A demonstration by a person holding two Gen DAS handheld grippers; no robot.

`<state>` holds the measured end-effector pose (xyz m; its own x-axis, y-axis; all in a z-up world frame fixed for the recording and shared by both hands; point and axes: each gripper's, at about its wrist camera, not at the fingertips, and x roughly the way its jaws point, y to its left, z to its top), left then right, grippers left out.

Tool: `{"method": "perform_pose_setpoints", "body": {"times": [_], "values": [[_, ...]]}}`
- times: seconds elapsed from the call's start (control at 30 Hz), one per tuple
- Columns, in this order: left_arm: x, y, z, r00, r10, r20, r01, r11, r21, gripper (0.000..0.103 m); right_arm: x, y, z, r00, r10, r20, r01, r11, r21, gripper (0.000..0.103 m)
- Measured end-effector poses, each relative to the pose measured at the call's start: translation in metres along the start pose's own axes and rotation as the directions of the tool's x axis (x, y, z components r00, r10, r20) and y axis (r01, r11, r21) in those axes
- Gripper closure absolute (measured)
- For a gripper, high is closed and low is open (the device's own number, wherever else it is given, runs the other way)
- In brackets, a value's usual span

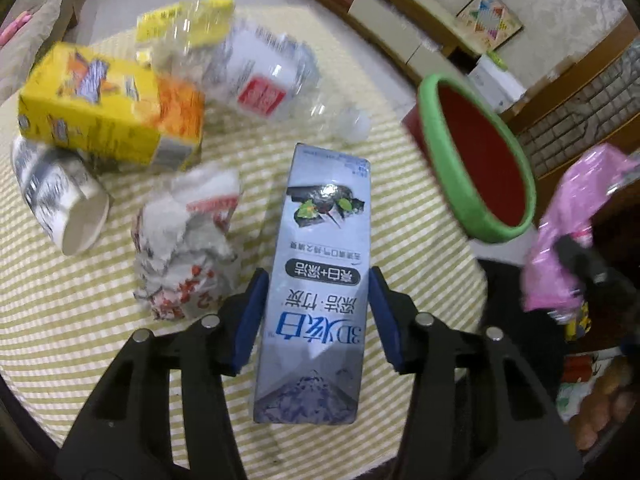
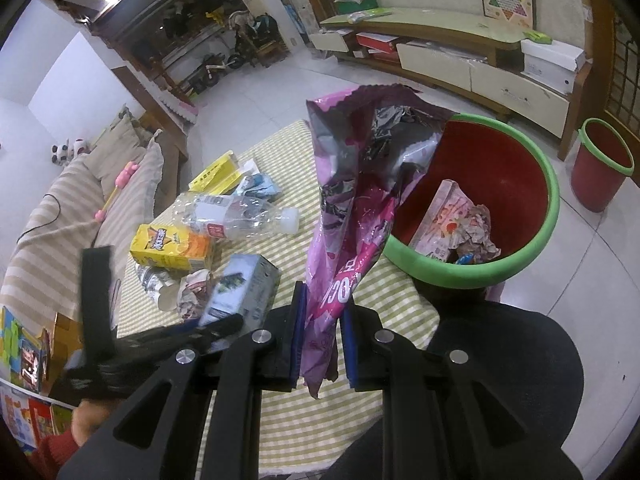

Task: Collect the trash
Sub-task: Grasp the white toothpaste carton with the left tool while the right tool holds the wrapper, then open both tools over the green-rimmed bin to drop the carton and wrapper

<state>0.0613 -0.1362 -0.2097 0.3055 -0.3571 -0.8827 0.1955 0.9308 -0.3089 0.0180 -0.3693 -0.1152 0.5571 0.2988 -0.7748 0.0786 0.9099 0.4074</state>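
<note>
The left black tongs with blue pads (image 1: 318,312) point steeply down, both pads pressed on the sides of a grey-blue toothpaste carton (image 1: 318,280). The right black tongs (image 2: 322,338) also point down, clamped tight on a crumpled pink foil wrapper (image 2: 352,208).

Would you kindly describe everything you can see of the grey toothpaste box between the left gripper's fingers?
The toothpaste box is a long grey-blue cardboard carton with blue and black Chinese lettering, a dark charcoal-and-leaf picture and a faceted pattern at its near end. It looks intact and closed. It lies flat on the striped tablecloth, lengthwise between the blue pads of the left gripper, which stand at its two long sides. A crumpled paper wrapper lies beside it, apparently apart from it.
</note>
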Motion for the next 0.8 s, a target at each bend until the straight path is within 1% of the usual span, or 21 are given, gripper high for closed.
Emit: {"method": "perform_pose_setpoints", "body": {"times": [0.07,0.17,0.27,0.37,0.47,0.57,0.67,0.73,0.77,0.8], "values": [[-0.009,-0.008,0.006,0.999,-0.022,0.026,0.022,1.000,0.013,0.054,0.000,-0.006,0.006,1.000,-0.015,0.012,0.015,1.000,-0.001,0.087],[-0.020,-0.030,0.024,0.995,-0.079,0.059,0.076,0.996,0.048,0.054,-0.002,-0.020,0.018,0.998,-0.039,0.041,0.038,0.999,0.003,0.087],[-0.020,-0.054,0.041,0.990,-0.127,0.068,0.121,0.989,0.088,0.054,-0.001,-0.035,0.029,0.997,-0.061,0.051,0.061,0.998,0.004,0.086],[-0.015,-0.089,0.067,0.980,-0.184,0.074,0.173,0.975,0.139,0.054,-0.001,-0.056,0.040,0.994,-0.090,0.064,0.089,0.996,0.018,0.086],[-0.002,-0.122,0.086,0.977,-0.206,0.062,0.190,0.962,0.197,0.054,-0.003,-0.075,0.048,0.990,-0.122,0.077,0.119,0.992,0.040,0.086],[0.009,-0.145,0.101,0.972,-0.231,0.044,0.217,0.952,0.217,0.054,-0.002,-0.090,0.054,0.986,-0.144,0.081,0.139,0.989,0.058,0.086],[0.022,-0.166,0.115,0.973,-0.230,0.037,0.214,0.944,0.250,0.054,0.000,-0.102,0.059,0.985,-0.152,0.080,0.147,0.987,0.066,0.086],[0.025,-0.174,0.117,0.972,-0.231,0.037,0.213,0.939,0.269,0.053,0.004,-0.107,0.064,0.987,-0.140,0.077,0.136,0.989,0.060,0.084],[0.026,-0.178,0.119,0.971,-0.234,0.041,0.213,0.936,0.279,0.050,0.007,-0.109,0.067,0.988,-0.134,0.071,0.130,0.990,0.053,0.081],[0.025,-0.180,0.121,0.970,-0.237,0.049,0.215,0.935,0.282,0.045,0.010,-0.111,0.070,0.989,-0.135,0.061,0.133,0.990,0.048,0.074]]}}
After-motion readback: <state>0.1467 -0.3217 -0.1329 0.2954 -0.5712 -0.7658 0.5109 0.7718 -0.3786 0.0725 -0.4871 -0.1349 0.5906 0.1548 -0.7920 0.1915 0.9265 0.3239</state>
